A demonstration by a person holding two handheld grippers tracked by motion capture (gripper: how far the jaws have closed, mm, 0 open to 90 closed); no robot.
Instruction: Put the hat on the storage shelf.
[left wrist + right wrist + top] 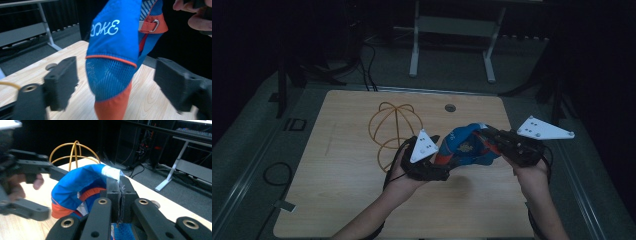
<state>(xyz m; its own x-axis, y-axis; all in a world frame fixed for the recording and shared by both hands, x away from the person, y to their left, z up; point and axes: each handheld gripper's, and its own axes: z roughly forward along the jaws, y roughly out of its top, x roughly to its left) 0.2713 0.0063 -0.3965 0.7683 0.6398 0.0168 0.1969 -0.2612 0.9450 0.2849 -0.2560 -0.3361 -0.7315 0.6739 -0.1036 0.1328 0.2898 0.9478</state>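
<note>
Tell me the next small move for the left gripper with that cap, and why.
Probably shut the left gripper on the cap. Its jaws stand open on either side of the blue mesh and orange brim, while the right gripper is already clamped on the cap's other edge, holding it above the table.

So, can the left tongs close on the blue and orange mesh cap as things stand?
Probably yes. The left tongs are open, with the blue and orange mesh cap hanging between their jaws and nothing in between. The right tongs are shut on the cap's edge, holding it up.

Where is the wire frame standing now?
In the high view the wire frame stands on the table, left of centre, just behind the left gripper.
</note>
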